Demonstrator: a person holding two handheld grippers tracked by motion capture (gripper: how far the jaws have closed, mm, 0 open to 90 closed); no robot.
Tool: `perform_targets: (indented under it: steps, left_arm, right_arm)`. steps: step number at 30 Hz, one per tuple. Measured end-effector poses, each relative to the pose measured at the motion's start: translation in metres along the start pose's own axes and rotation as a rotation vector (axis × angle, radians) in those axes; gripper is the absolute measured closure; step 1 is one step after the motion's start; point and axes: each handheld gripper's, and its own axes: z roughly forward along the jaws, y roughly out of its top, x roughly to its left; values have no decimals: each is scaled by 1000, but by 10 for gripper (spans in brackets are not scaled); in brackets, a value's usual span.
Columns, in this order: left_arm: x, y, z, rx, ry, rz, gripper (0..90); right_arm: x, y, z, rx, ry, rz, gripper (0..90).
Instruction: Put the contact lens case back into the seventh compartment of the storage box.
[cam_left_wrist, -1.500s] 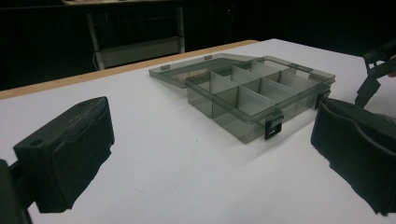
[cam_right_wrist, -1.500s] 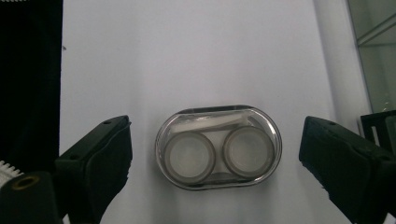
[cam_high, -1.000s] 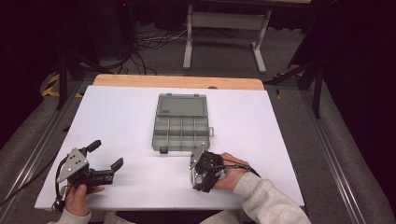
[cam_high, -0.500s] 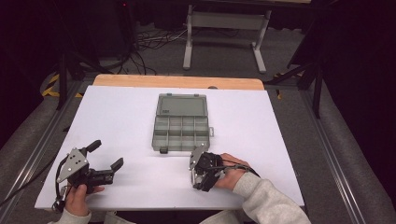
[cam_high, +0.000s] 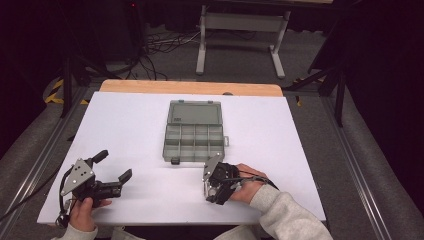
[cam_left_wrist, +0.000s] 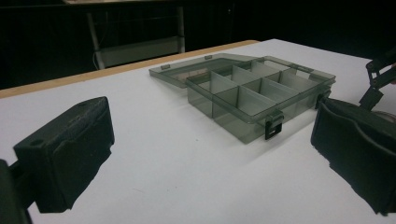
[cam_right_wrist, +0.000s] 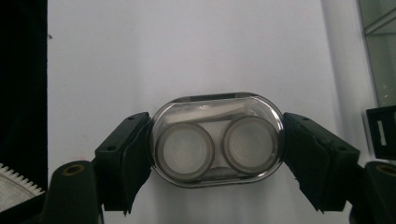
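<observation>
Left gripper (cam_high: 113, 167): jaws stand wide apart with nothing between them, resting low over the white tabletop (cam_high: 125, 130). In the left gripper view the compartment organizer box (cam_left_wrist: 254, 100) lies ahead of it and to its right, well apart; lid folded back flat, dividers visible, the compartments that show look empty. One dark latch (cam_left_wrist: 274, 126) hangs at the near front edge.

Organizer box (cam_high: 195, 131), high view: sits between and beyond the two tools, open, closer to the right one than to the left.

Right gripper (cam_right_wrist: 215, 144): jaws have just been closing and now clamp a clear oval contact lens case (cam_right_wrist: 217, 139) by its two short ends. Both pads touch the case; two round wells face the camera. The case lies directly between the jaws, over bare tabletop, with a corner of the organizer box just off to the tool's right. In the high view the right gripper (cam_high: 212, 182) sits just in front of the box's near edge.

Progress, judged: pick-up of the case is done, grip looks secure. Left: lift, carry the short way forward, and set the case into a compartment. Lid closing, if wanted, not yet begun.
</observation>
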Motion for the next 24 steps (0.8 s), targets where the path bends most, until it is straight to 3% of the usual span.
perform_targets:
  steps: [8, 11, 24]
  left_arm:
    - [0, 0, 0, 1, 0, 2, 2]
    - [1, 0, -1, 8, 0, 18, 1]
    - [1, 0, -1, 7, -1, 19, 2]
  right_arm:
    - [-2, 1, -6, -34, -27, -20, 266]
    - [-3, 1, -11, -67, -47, -17, 265]
    - [-4, 3, -27, -151, -79, -5, 266]
